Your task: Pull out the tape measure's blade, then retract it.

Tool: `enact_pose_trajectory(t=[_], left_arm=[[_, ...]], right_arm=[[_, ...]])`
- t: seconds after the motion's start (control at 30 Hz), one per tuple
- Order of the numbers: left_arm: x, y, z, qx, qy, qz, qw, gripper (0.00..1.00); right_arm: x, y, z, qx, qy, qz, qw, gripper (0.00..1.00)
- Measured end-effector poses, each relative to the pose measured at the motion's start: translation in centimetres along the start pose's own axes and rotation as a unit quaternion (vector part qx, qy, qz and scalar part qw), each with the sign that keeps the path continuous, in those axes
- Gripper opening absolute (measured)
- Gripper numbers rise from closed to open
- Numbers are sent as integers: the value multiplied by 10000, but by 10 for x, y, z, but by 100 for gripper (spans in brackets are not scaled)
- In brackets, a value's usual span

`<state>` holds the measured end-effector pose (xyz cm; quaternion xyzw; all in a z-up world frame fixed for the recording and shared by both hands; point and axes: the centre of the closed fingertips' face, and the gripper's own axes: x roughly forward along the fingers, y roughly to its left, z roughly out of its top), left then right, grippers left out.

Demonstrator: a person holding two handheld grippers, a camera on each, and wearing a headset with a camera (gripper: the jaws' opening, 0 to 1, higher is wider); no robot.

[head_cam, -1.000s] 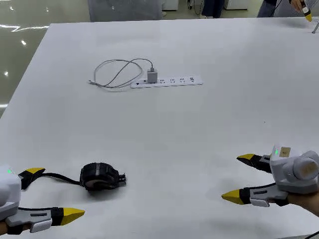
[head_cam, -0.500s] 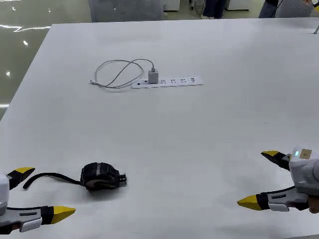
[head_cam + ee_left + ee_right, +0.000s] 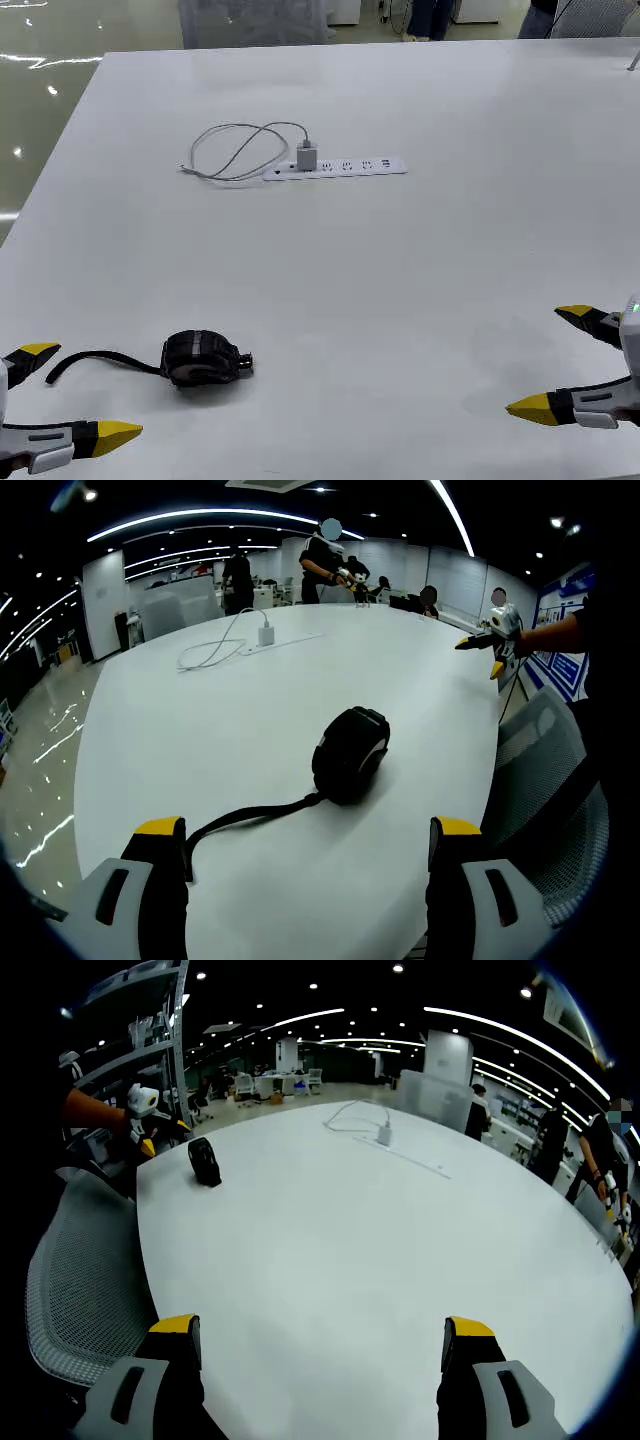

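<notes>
A broad white, smooth-topped table (image 3: pixel 430 250) carries a black, round-bodied tape measure (image 3: pixel 203 357) near its front left edge, a black wrist strap (image 3: pixel 100 357) trailing from it to the left. Well apart, farther back, lies a long white power strip (image 3: pixel 345 165) with a white plug-in charger (image 3: pixel 307 156) and a loosely looped pale cable (image 3: pixel 235 148)

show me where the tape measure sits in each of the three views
head view: tape measure lower left on the table, by the left gripper.
left gripper view: tape measure at centre, just ahead of the jaws.
right gripper view: tape measure small, upper left, near the table edge.
shared landmark: the white charger plugged in mid-table.
</notes>
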<state>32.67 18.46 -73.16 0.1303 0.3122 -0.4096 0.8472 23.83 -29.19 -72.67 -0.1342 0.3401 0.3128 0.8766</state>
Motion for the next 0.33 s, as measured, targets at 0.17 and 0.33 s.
enact_pose_trajectory(t=[0.17, 0.33], left_arm=[[-1, -2, -1, 22, 15, -29, 10000, 99], [-2, -1, 0, 33, 24, -24, 10000, 99]], right_arm=[[-2, 0, -1, -80, 39, 47, 9999, 99], [-2, -2, 1, -101, 23, 41, 9999, 99]])
